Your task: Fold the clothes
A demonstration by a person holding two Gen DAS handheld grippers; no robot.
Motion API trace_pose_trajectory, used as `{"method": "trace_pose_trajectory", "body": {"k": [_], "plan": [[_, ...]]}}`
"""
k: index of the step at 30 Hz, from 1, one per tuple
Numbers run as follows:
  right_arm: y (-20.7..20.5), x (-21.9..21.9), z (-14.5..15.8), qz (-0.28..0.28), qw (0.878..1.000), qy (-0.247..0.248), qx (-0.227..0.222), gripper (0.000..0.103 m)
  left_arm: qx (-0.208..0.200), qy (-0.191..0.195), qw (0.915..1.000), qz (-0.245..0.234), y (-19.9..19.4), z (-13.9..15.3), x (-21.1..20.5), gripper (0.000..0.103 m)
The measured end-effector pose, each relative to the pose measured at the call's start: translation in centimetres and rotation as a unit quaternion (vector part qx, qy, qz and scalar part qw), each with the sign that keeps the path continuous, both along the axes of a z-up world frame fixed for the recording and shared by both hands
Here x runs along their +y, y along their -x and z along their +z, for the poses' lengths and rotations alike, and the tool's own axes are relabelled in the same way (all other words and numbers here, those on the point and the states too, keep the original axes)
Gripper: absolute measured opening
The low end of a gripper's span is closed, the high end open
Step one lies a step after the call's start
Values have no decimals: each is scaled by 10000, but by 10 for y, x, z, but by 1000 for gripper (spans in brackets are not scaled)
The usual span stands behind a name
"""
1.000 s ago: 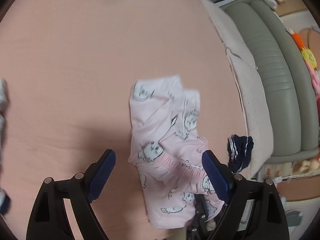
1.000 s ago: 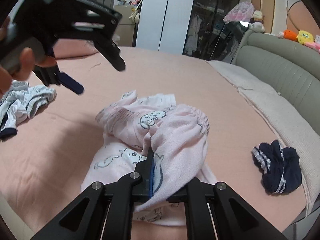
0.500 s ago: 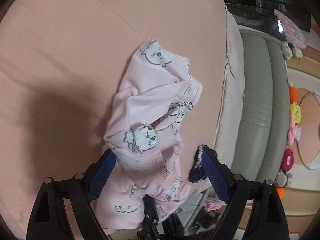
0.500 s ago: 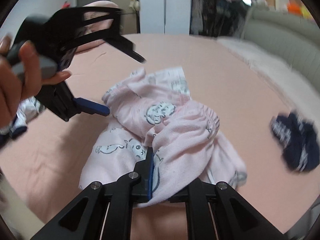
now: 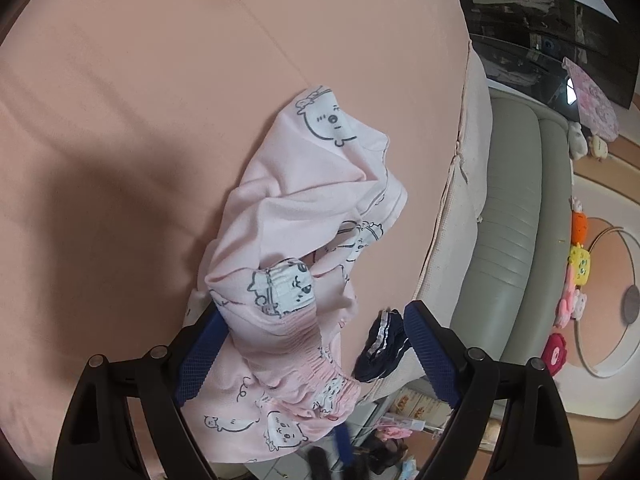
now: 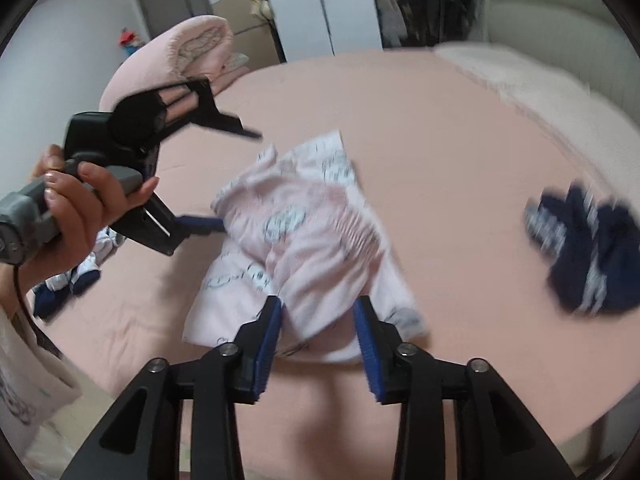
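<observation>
Pink bed sheet (image 5: 140, 120) fills most of both views, with a grey-green padded headboard (image 5: 516, 216) along its far edge and a cream blanket strip (image 5: 460, 216) between sheet and headboard. Rolled pink quilt (image 6: 176, 56) sits at the far corner in the right wrist view. The pink cartoon-print garment (image 5: 304, 208) lies crumpled in a heap near the bed's near edge, elastic waistband bunched on top, one printed end sticking out toward the middle of the sheet. My left gripper (image 5: 316, 356) is wide open, released, nothing pinched; its left blue pad is at the heap's side, right pad clear of it, the waistband lying in the gap between. My left hand (image 6: 80, 208) is wrapped round the grey handle. My right gripper (image 6: 318, 344) has just been opening, jaws now apart, a fold of the pink fabric still lying between the pads but not squeezed; view is motion-blurred. Dark navy striped socks (image 6: 588, 252) lie on the sheet well apart to the right of the garment. A blue-and-white clothing item (image 6: 72, 280) sits at the left bed edge, partly hidden behind my hand.
</observation>
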State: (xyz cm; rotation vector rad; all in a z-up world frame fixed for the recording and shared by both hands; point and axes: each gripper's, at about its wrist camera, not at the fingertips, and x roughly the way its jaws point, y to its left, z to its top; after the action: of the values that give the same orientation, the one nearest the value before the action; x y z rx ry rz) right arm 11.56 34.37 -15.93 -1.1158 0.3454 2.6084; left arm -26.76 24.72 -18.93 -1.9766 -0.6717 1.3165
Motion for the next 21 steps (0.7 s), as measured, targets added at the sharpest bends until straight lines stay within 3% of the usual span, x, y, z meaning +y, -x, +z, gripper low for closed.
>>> {"method": "trace_pose_trajectory", "body": {"k": [2, 5, 12, 21], "plan": [[4, -7, 13, 181, 9977, -651, 12, 47, -30, -31, 10000, -3, 0, -1, -3, 88], [23, -11, 21, 638, 9905, -1213, -118, 49, 58, -41, 9999, -122, 0, -1, -5, 88], [68, -6, 14, 1013, 9891, -892, -590, 49, 15, -214, 9995, -239, -3, -8, -10, 88], [109, -19, -2, 1492, 9700, -1254, -1455, 49, -239, -539, 9982, -104, 3, -28, -32, 88]]}}
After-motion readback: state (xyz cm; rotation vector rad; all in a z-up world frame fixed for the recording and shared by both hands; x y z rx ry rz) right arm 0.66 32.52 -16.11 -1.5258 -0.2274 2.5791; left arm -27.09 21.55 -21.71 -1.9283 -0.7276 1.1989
